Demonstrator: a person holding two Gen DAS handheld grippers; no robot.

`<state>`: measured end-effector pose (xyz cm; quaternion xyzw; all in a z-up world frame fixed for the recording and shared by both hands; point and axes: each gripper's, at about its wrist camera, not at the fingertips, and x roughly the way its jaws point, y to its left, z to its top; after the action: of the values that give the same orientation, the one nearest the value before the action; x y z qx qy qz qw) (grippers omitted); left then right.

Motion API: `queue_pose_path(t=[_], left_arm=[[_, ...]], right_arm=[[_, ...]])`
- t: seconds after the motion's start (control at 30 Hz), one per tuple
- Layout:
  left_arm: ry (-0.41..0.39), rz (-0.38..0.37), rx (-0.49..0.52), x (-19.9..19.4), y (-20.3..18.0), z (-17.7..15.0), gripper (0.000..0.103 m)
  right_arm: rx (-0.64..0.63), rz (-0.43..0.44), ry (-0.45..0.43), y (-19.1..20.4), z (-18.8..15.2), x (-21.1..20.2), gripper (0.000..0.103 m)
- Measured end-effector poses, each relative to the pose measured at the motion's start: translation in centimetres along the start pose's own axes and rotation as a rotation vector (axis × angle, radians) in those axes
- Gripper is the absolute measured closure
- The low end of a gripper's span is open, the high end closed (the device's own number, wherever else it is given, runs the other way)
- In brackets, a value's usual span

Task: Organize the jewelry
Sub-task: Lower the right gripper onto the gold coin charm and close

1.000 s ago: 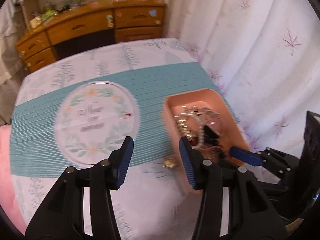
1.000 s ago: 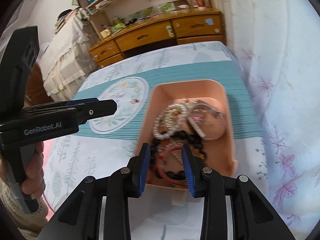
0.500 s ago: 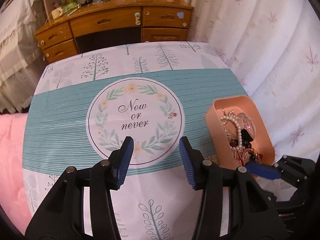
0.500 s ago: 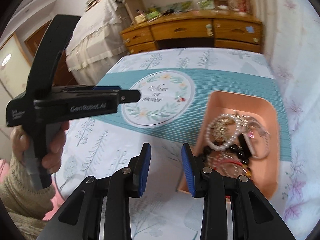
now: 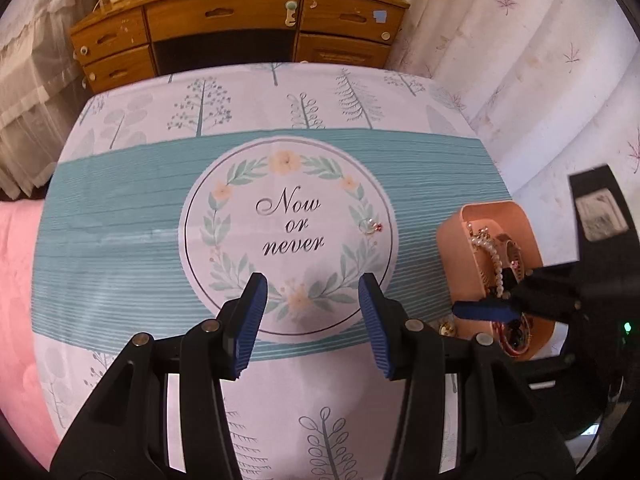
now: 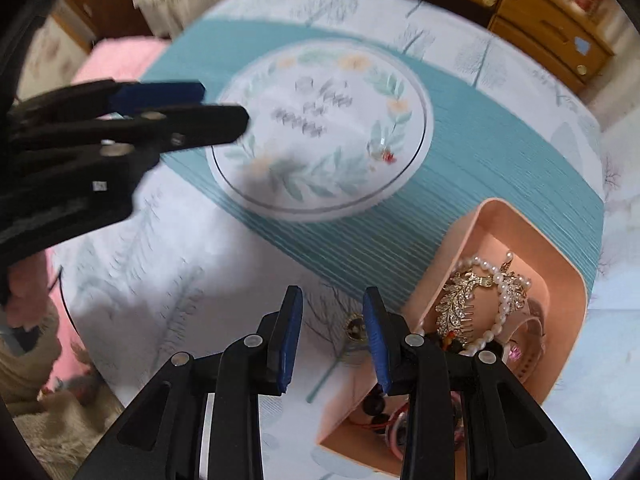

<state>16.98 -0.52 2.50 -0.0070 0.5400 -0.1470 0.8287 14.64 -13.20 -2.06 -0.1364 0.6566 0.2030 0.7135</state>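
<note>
A pink tray [image 5: 452,240] [image 6: 480,220] at the table's right side holds a pearl string [image 6: 500,312], a gold leaf comb [image 6: 460,300], bead bracelets and other jewelry. A small gold piece [image 6: 354,328] [image 5: 447,328] lies on the cloth just left of the tray. A small ring with a red stone [image 5: 371,227] [image 6: 382,150] lies on the round "Now or never" print. My left gripper [image 5: 310,316] is open and empty above the print's near edge. My right gripper [image 6: 330,336] is open and empty, just above the gold piece, next to the tray.
The table has a white and teal patterned cloth [image 5: 120,208]. A wooden dresser [image 5: 240,20] stands beyond the far edge. A floral curtain [image 5: 520,60] hangs on the right. A pink blanket [image 5: 16,280] lies to the left.
My left gripper has pulled back and swung left, from beside the tray to over the round print. My right gripper has moved left off the tray to the gold piece.
</note>
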Motion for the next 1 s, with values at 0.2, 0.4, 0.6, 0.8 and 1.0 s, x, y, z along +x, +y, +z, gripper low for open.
queue_pose_path(t=[0.2, 0.4, 0.6, 0.8, 1.0], left_arm=[[0.025, 0.004, -0.015, 0.9, 1.0, -0.7, 0.059], [0.024, 0.006, -0.022, 1.0, 1.6, -0.8, 0.059], [0.042, 0.009, -0.026, 1.6, 1.8, -1.0, 0.059], [0.057, 0.002, -0.024, 2.4, 1.6, -1.1, 0.059], [0.059, 0.015, -0.003, 2.8, 0.9, -0.5, 0.059]], right_arm=[[-0.024, -0.052, 0.105, -0.1, 0.9, 2.2, 0.070], [-0.089, -0.091, 0.166, 0.6, 0.9, 3.2, 0.072], [-0.128, -0.161, 0.223, 0.4, 0.7, 3.3, 0.072], [-0.126, -0.168, 0.242, -0.6, 0.4, 2.7, 0.072], [-0.115, -0.144, 0.221, -1.8, 0.2, 1.8, 0.073]])
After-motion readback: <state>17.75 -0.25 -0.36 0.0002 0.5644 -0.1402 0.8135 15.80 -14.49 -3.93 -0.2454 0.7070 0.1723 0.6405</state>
